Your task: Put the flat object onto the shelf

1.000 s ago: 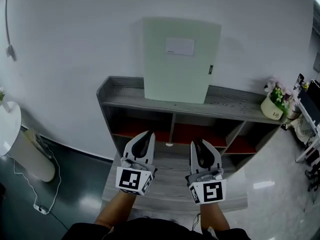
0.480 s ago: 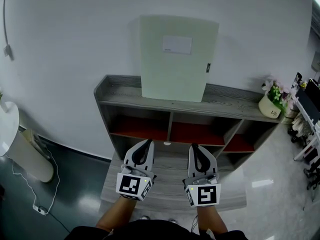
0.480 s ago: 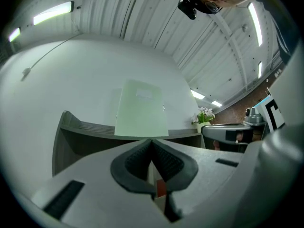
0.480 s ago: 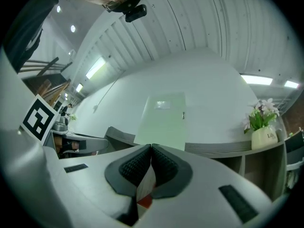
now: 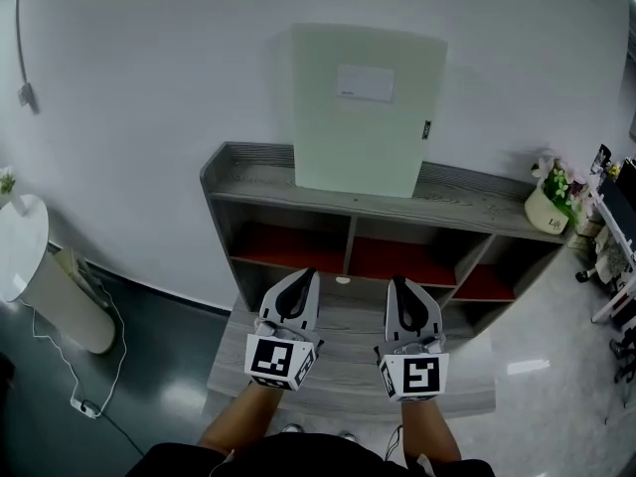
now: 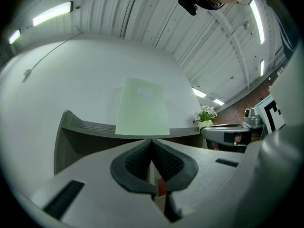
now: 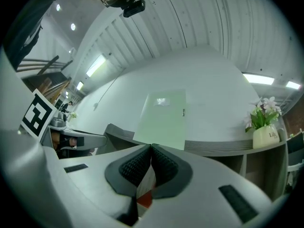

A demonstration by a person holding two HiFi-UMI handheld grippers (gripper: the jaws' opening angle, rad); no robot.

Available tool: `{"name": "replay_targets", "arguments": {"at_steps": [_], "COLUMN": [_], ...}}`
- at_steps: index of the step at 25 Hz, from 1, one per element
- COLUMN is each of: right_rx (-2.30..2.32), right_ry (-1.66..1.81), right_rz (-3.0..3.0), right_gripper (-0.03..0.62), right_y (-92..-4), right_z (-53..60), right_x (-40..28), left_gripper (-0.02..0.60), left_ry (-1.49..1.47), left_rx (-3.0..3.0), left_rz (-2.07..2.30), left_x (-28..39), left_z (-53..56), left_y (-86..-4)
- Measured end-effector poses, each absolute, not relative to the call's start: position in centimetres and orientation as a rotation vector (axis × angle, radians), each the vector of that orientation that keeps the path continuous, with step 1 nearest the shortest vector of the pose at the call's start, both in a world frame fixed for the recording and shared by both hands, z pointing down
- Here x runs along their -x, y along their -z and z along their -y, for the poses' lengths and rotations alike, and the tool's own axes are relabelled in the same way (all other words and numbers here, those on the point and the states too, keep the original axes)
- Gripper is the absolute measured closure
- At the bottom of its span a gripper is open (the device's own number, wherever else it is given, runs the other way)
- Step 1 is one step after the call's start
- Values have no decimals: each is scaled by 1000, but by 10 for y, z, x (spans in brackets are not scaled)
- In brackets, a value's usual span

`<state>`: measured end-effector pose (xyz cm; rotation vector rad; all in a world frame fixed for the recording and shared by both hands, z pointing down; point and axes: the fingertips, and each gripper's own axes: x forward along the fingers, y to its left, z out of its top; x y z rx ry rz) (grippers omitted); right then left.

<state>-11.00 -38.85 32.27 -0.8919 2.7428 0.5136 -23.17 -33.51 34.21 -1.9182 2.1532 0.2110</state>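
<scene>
My left tongs (image 5: pixel 301 281) and right tongs (image 5: pixel 399 288) closed, empty — board (image 5: pixel 363 117) upright on shelf (image 5: pixel 467 207), up ahead, between them.

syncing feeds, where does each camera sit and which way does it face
Head view: on the person's head, steeply down at grey shelf and pale green panel; forearms, left gripper, right gripper show.
Left gripper view: on the left gripper, along its shut jaws toward the panel; right gripper at right edge.
Right gripper view: mirrored, left gripper at left edge.
Shared: all see the panel on the shelf.
</scene>
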Motion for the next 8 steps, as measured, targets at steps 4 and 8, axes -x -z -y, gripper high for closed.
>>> {"name": "replay_targets", "arguments": {"at_steps": [4,8], "right_rx": [893,888], "right_ry": [-505,-500], "right_rz": [-2741,-2736], "right_gripper": [568,569], "right_y": [-322,-320], "right_z": [390,391], "right_x": [108,106], "left_gripper": [574,574], "left_ry": [-169,-135], "left_rx": [1908,1908], "left_rz": [-2132,-2107], "left_x": [226,221], "left_z": [337,342], "left_y": [-339,-334]}}
